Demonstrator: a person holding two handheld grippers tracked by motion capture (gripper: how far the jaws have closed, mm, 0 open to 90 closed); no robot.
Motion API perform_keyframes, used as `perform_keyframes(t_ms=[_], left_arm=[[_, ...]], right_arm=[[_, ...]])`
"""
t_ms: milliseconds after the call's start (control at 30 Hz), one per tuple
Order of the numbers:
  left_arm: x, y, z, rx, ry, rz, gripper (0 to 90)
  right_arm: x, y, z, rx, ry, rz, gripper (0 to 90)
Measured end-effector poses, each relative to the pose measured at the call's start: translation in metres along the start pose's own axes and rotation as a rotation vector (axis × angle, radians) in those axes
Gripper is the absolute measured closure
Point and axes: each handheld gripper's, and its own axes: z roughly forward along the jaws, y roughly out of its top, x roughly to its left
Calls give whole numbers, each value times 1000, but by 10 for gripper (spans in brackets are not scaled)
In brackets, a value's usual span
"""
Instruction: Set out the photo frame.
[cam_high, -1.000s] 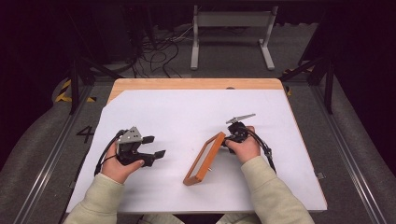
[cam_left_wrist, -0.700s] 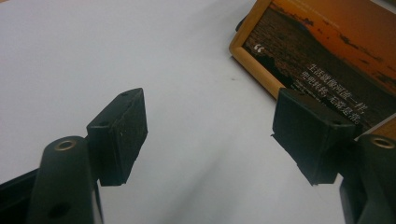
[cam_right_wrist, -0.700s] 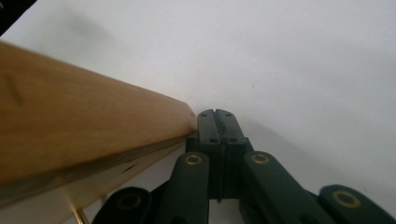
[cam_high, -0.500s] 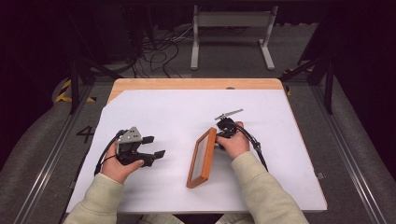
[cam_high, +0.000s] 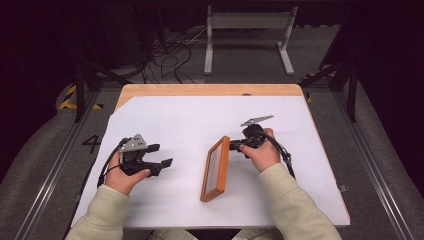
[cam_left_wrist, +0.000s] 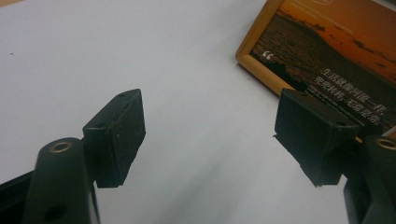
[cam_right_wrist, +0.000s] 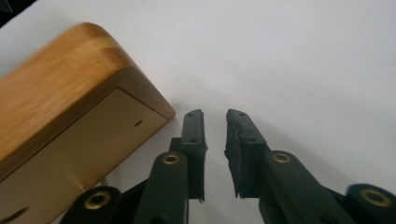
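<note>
A: Fingers (cam_left_wrist: 119, 135) on my left gripper (cam_high: 161, 156) are spread wide, nothing between them, hovering low over the white tabletop (cam_high: 175, 125).

B: And the right?

A: Right gripper (cam_high: 235, 145) fingers (cam_right_wrist: 243, 149) are nearly together, a thin gap, gripping nothing. They sit just beside the wooden picture frame (cam_high: 216, 168), at its far corner. From the right gripper view the frame's rounded corner (cam_right_wrist: 88, 70) and tan back panel are just left of my fingers; touching or not, I cannot tell.

B: Where's the frame overall?

A: Middle of the tabletop, between both hands, standing tilted on its long edge. Picture side faces my left gripper; in the left gripper view I see an orange sunset print (cam_left_wrist: 336, 56) with white text, behind one finger (cam_left_wrist: 313, 135).

B: Hands?

A: Left hand (cam_high: 124, 175) and right hand (cam_high: 262, 152) each hold their gripper, cream sleeves coming in from the bottom.
</note>
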Motion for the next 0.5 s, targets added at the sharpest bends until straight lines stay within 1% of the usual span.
perform_keyframes(t_ms=[67,133,233,267,300,333,367,433,467,500], left_arm=[[2,0,-1,-4,5,-4,243],[3,0,-2,-5,14,-18,241],[4,1,-2,-4,17,-29,239],[5,1,-2,-1,16,-25,238],[5,1,-2,-2,16,-24,238],[5,1,-1,-2,13,-32,237],[5,2,-1,-1,15,-29,236],[5,2,1,3,9,-22,234],[4,2,2,4,6,-30,233],[4,2,2,4,2,-28,233]], right_arm=[[-1,-2,-11,-12,-10,2,739],[0,-4,-20,-17,-22,4,705],[2,-7,-32,-36,-16,23,652],[4,-7,-36,-44,-13,28,618],[6,-7,-40,-56,-7,36,583],[8,-7,-43,-74,4,46,553],[10,-7,-47,-89,12,55,530],[14,-7,-52,-100,18,58,503],[17,-7,-54,-101,19,56,491],[19,-6,-57,-99,20,56,482]])
